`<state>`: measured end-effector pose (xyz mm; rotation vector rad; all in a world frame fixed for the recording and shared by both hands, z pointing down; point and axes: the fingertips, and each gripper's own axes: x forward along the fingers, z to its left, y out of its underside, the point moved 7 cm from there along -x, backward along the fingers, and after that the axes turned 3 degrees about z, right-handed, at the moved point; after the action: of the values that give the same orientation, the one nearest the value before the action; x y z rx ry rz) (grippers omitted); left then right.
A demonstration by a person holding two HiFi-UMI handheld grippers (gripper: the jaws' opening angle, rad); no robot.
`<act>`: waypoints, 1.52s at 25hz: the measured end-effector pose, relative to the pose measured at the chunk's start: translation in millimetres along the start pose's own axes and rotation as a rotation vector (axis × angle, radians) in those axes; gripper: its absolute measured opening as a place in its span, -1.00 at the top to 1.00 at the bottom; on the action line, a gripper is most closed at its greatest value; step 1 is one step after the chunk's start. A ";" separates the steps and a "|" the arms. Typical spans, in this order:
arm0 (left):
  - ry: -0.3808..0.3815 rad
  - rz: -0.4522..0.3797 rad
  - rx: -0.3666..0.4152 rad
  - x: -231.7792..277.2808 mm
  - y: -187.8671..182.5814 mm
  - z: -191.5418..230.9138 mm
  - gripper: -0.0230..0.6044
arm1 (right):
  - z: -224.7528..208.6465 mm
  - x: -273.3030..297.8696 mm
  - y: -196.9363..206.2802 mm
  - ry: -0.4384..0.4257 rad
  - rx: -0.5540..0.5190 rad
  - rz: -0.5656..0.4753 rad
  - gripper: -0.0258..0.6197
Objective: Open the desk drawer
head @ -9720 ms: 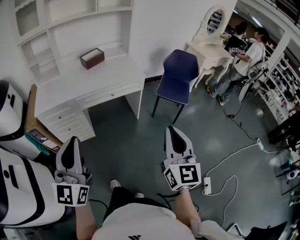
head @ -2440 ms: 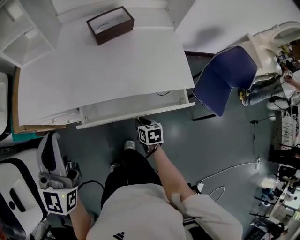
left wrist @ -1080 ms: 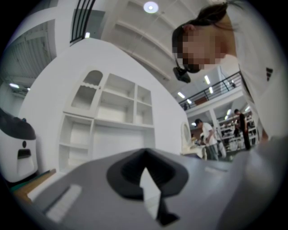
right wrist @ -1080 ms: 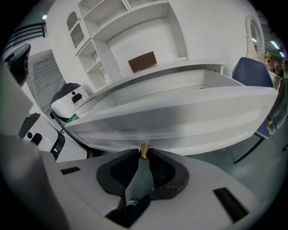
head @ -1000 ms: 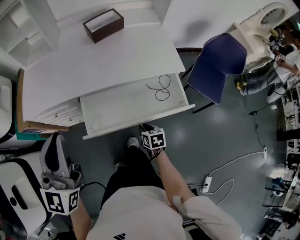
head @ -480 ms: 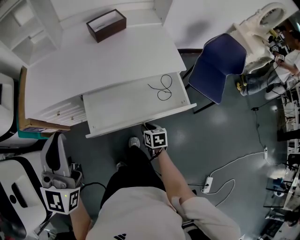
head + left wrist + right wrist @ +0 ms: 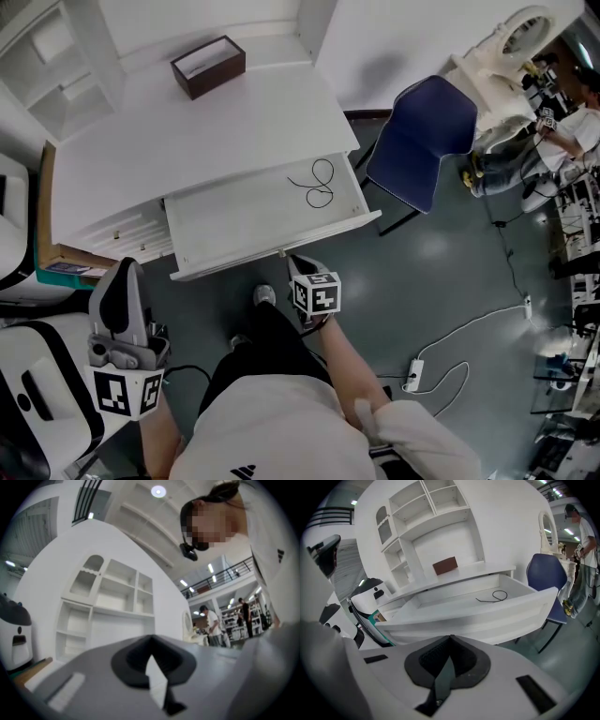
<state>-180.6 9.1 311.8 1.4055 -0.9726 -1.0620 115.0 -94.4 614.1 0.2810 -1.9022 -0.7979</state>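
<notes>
The white desk drawer stands pulled far out from under the white desk. A thin black cord loop lies in it. My right gripper is just in front of the drawer's front panel and a little apart from it. Its jaws have come together with nothing between them. In the right gripper view the panel runs across above the shut tips of my right gripper. My left gripper hangs low at the left, away from the desk, and is shut and empty.
A brown open box sits on the desk top. A blue chair stands right of the drawer. A white machine is close at my left. A cable and power strip lie on the floor at the right.
The drawer came out from slightly open to wide open. My right gripper then drew back from the front panel and its jaws shut. The left gripper stayed put.
</notes>
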 end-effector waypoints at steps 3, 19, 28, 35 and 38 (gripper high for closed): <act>0.020 -0.010 0.000 0.9 -2.8 -4.2 0.91 | 5.6 -17.0 -7.1 0.001 -0.018 -0.054 0.92; 0.060 -0.042 -0.007 -10.4 -12.0 -3.0 0.91 | 43.6 -106.7 -69.9 0.040 -0.125 -0.357 0.92; 0.079 -0.059 -0.018 -16.9 -15.5 -1.6 0.91 | 65.6 -157.1 -100.2 0.066 -0.185 -0.516 0.92; 0.092 -0.081 -0.021 -23.3 -20.8 -2.1 0.91 | 83.8 -196.4 -117.7 0.079 -0.238 -0.624 0.92; 0.097 -0.087 -0.023 -27.5 -21.3 -2.3 0.91 | 92.7 -210.5 -121.2 0.090 -0.262 -0.665 0.92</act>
<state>-185.7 38.1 293.1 1.4779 -0.8339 -1.0552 113.0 -39.3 360.0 0.7923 -1.5954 -1.4321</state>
